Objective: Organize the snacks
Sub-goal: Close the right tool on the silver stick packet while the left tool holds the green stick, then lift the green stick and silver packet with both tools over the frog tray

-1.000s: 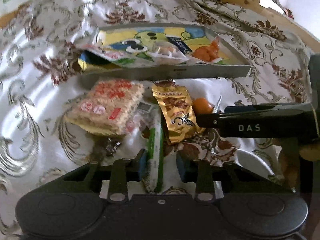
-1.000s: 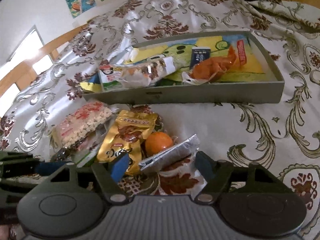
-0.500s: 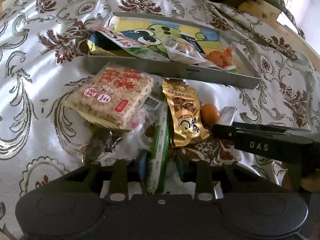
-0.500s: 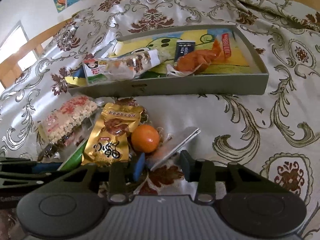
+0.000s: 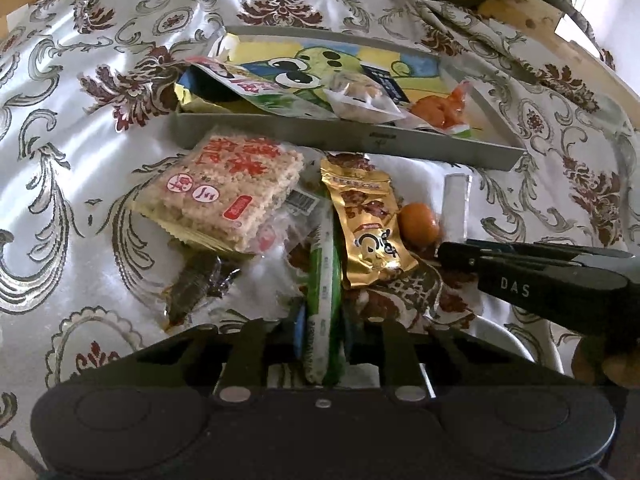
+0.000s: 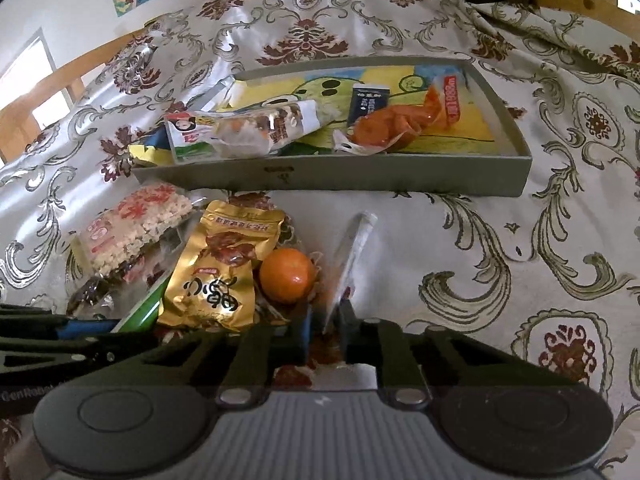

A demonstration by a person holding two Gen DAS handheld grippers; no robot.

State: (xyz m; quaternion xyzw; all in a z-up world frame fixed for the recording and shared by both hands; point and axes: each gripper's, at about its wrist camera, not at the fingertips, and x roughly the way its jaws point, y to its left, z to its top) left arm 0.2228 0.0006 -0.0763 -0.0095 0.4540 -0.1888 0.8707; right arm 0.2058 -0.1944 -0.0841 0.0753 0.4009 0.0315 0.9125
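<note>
Snacks caught edge-on between both pairs of jaws
Left gripper (image 5: 323, 336) jaws closing on the green packet (image 5: 325, 288); right gripper (image 6: 324, 330) jaws closing on the silver packet (image 6: 352, 256), both before the tray (image 6: 360, 178).

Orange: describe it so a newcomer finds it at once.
Start at the grey tray on the patterned cloth; loose snacks lie in front of it. The orange sits between the gold pouch and a silver packet. It is the only round, unwrapped item.
</note>
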